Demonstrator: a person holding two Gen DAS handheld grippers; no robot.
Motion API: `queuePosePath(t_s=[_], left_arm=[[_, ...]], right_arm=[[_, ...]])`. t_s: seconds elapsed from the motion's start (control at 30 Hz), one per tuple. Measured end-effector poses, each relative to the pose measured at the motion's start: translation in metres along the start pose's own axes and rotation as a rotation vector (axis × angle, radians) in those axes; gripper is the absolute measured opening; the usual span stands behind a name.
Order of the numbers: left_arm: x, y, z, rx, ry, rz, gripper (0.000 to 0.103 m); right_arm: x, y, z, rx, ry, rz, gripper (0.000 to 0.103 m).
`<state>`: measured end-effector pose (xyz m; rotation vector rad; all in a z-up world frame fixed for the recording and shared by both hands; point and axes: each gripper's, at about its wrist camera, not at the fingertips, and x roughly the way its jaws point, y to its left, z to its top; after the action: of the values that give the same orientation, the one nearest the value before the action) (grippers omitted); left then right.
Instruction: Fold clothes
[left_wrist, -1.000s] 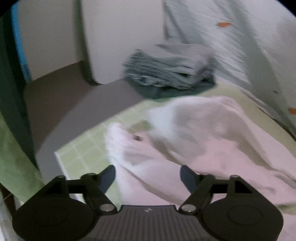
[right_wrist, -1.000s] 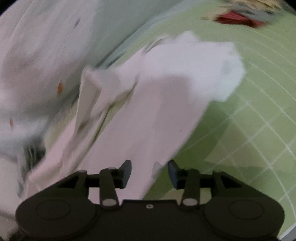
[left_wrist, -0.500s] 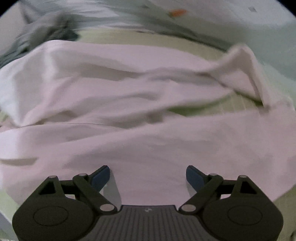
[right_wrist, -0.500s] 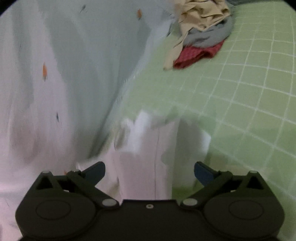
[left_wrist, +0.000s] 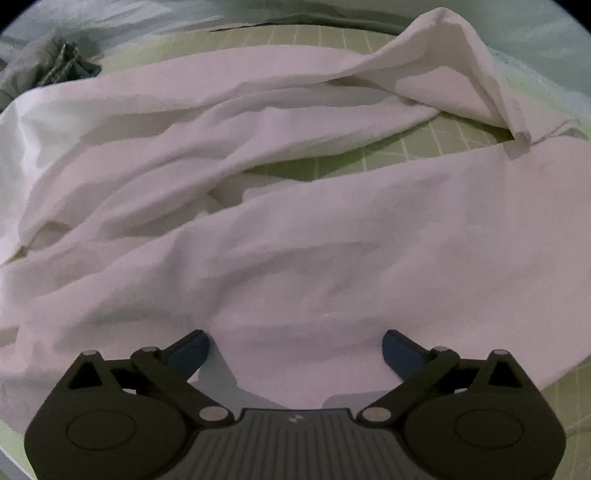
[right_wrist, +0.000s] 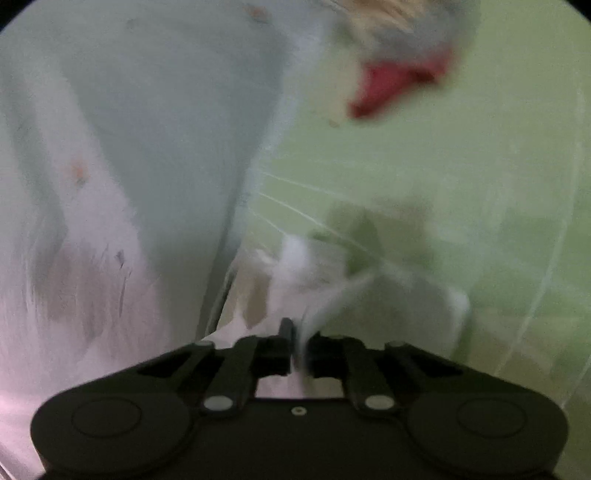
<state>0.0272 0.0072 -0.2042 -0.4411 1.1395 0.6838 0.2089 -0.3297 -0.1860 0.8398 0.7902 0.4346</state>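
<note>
A crumpled white garment (left_wrist: 295, 240) lies spread over the green checked sheet (left_wrist: 424, 147) and fills most of the left wrist view. My left gripper (left_wrist: 295, 341) points steeply down over its near part, jaws wide and still opening. The cloth lies under and between the fingers, and the pads do not press on it. In the blurred right wrist view, my right gripper (right_wrist: 299, 332) is shut on an edge of the white garment (right_wrist: 369, 295), which bunches up just past the fingertips.
A dark grey stack of clothes (left_wrist: 48, 70) sits at the far left of the sheet. A loose pile of red, grey and beige clothes (right_wrist: 399, 74) lies further along the green sheet (right_wrist: 443, 184). A pale patterned cloth (right_wrist: 166, 110) hangs along the left side.
The left gripper swung from the sheet's edge to over the white garment, tilted down, and its jaws widened. The right gripper opened wide, then shut on the garment's edge.
</note>
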Motion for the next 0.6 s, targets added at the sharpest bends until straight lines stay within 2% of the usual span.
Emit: queuePosePath(t_s=[0.13, 0.2, 0.27, 0.37, 0.47, 0.5, 0.6], left_arm=[[-0.002, 0.008, -0.002, -0.025, 0.019, -0.035, 0.101], [0.000, 0.013, -0.005, -0.027, 0.046, -0.034, 0.101], [0.000, 0.014, -0.009, 0.011, 0.045, -0.015, 0.101], [0.001, 0.016, -0.010, 0.026, 0.050, -0.010, 0.103], [0.002, 0.016, -0.010, 0.028, 0.055, -0.013, 0.103], [0.002, 0.015, -0.010, 0.028, 0.055, -0.015, 0.103], [0.001, 0.016, -0.011, 0.029, 0.056, -0.018, 0.103]], right_arm=[[-0.058, 0.055, -0.012, -0.323, -0.098, -0.001, 0.005], [-0.083, 0.060, -0.025, -0.386, -0.108, -0.036, 0.005], [-0.093, 0.037, -0.037, -0.351, -0.055, -0.149, 0.005], [-0.093, -0.018, -0.057, -0.234, 0.095, -0.338, 0.006], [-0.095, -0.039, -0.075, -0.185, 0.159, -0.420, 0.010], [-0.096, -0.041, -0.077, -0.171, 0.158, -0.422, 0.011], [-0.100, -0.024, -0.072, -0.257, 0.102, -0.457, 0.033]])
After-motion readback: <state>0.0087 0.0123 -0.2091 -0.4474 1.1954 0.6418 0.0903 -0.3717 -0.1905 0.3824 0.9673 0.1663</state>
